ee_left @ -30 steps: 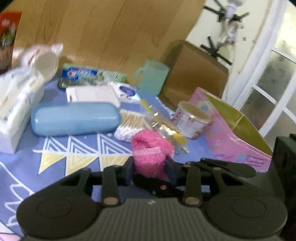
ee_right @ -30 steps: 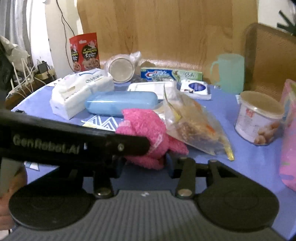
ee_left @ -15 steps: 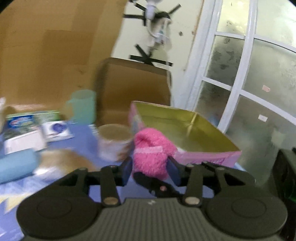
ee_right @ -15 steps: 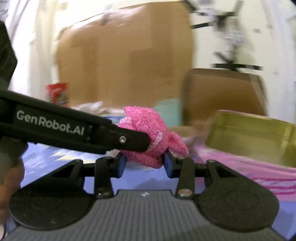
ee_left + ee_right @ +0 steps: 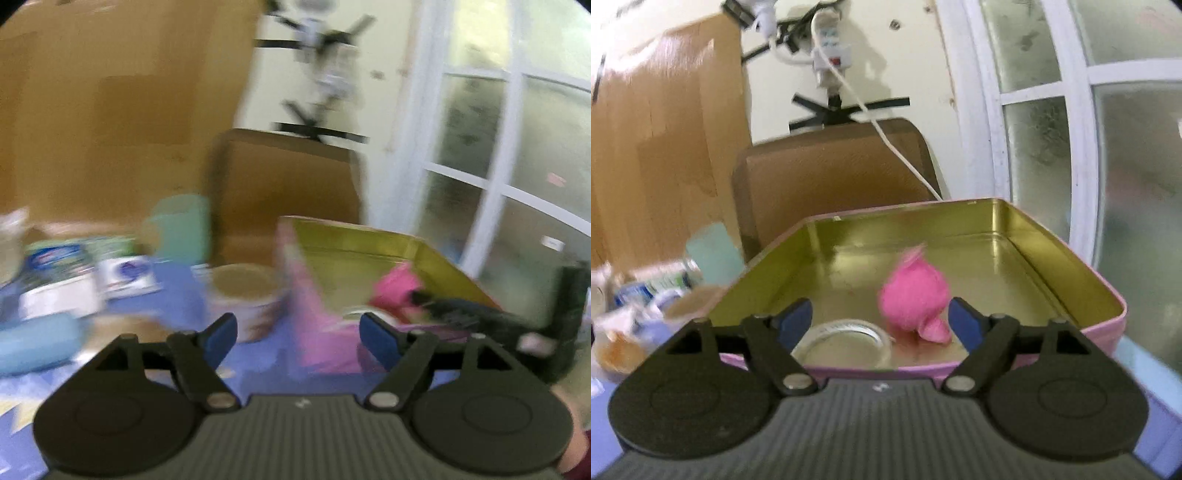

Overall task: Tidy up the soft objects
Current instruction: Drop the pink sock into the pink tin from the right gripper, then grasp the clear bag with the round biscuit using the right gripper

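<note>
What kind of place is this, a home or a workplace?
Most likely a room in a home: a table with a patterned blue cloth holds toiletries and a mint cup, a power strip is taped to the wall, and a frosted window stands beside it.

The whole left wrist view is smeared by motion: the packets and boxes (image 5: 88, 273) at middle left cannot be read, and the pink tin (image 5: 321, 295) loses its edges. In the right wrist view the pink sock (image 5: 914, 295) is blurred, the clutter (image 5: 646, 295) at lower left is unreadable, and the clear ring (image 5: 846, 341) is partly hidden behind the gripper body.
</note>
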`<state>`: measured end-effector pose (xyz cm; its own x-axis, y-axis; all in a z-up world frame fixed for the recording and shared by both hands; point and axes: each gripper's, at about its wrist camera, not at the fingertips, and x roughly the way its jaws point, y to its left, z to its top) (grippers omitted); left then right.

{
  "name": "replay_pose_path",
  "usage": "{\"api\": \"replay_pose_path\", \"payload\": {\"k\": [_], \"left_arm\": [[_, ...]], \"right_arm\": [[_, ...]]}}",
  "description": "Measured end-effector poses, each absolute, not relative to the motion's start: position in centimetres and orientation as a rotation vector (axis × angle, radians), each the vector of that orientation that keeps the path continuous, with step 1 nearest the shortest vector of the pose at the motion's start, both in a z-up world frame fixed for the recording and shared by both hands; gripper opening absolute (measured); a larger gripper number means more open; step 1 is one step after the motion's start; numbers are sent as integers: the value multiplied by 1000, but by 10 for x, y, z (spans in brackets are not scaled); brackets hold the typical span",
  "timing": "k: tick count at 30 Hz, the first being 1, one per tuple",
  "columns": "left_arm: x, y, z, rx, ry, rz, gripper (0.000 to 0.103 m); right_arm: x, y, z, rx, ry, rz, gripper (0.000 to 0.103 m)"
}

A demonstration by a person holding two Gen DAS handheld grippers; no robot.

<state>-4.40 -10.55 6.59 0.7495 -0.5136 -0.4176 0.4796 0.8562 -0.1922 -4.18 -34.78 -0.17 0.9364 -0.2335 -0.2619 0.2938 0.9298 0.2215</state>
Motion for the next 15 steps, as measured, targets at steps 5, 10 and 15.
{"api": "replay_pose_path", "payload": {"k": [5, 10, 15], "left_arm": [[-43, -30, 43, -68, 471, -277, 76], [-36, 30, 21, -200, 529, -149, 76], [-28, 58, 8, -328, 571, -149, 74]], "right_arm": [[-47, -299, 7, 252, 179, -101, 82], [-22, -207, 10, 100, 279, 233, 76], [15, -142, 2, -49, 338, 296, 75]]}}
